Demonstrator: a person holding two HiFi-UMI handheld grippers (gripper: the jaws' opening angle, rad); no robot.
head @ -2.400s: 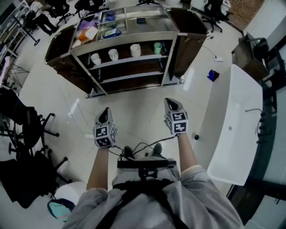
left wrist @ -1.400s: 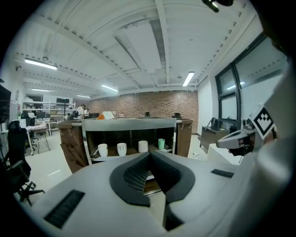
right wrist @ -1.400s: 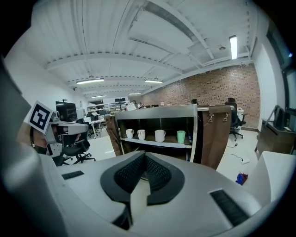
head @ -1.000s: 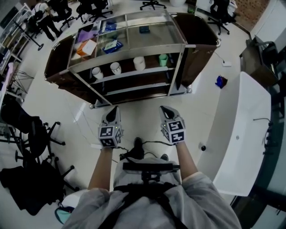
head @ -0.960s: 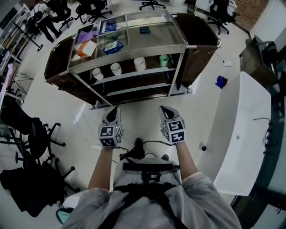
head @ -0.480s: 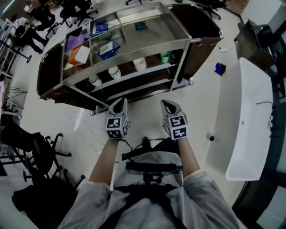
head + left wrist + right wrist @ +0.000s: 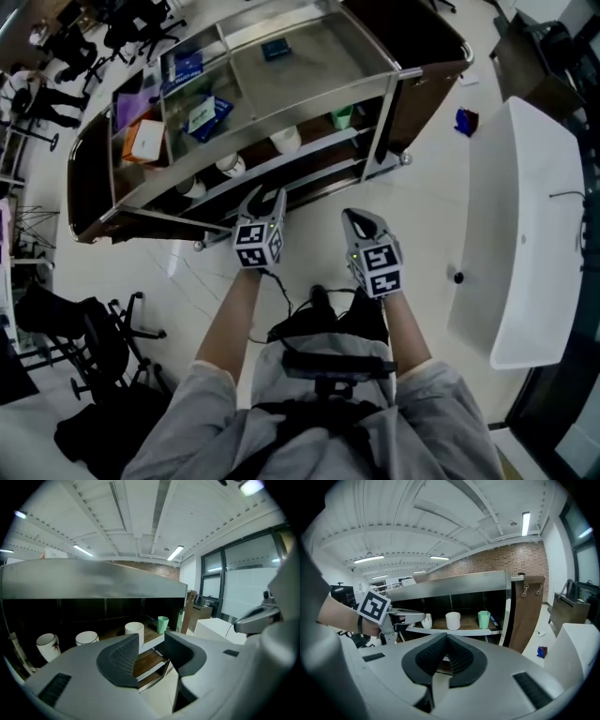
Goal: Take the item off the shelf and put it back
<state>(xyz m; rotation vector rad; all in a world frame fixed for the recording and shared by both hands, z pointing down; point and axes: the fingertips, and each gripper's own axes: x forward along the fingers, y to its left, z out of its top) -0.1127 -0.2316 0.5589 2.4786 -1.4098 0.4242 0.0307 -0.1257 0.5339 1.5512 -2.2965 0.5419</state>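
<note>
We face a steel-framed shelf cart with dark wood side panels [image 7: 454, 584]. On its middle shelf [image 7: 454, 631] stand a plain white cylindrical cup [image 7: 135, 630], a pale green faceted cup [image 7: 162, 623] to its right and two white mugs [image 7: 86, 638] to its left. Nothing has been taken off yet. We cannot tell for certain which item is meant, but the white cup lies closest to the line of the left tool.

The left gripper [image 7: 266, 198] is released. Its jaws have just been opening and stand partly apart, with only air between them. The right gripper [image 7: 360, 218] is clenched on nothing.

To do the reach well, we judge the left jaws should spread wider than the cup before arriving. The approach should run level with the middle shelf and under the steel top. The pads should close on the cup's wall at mid height, clear of its neighbours.

Both forearms stretch forward and tilt slightly down. The left gripper leads, near the cart's front, while the right hangs back beside it.
</note>
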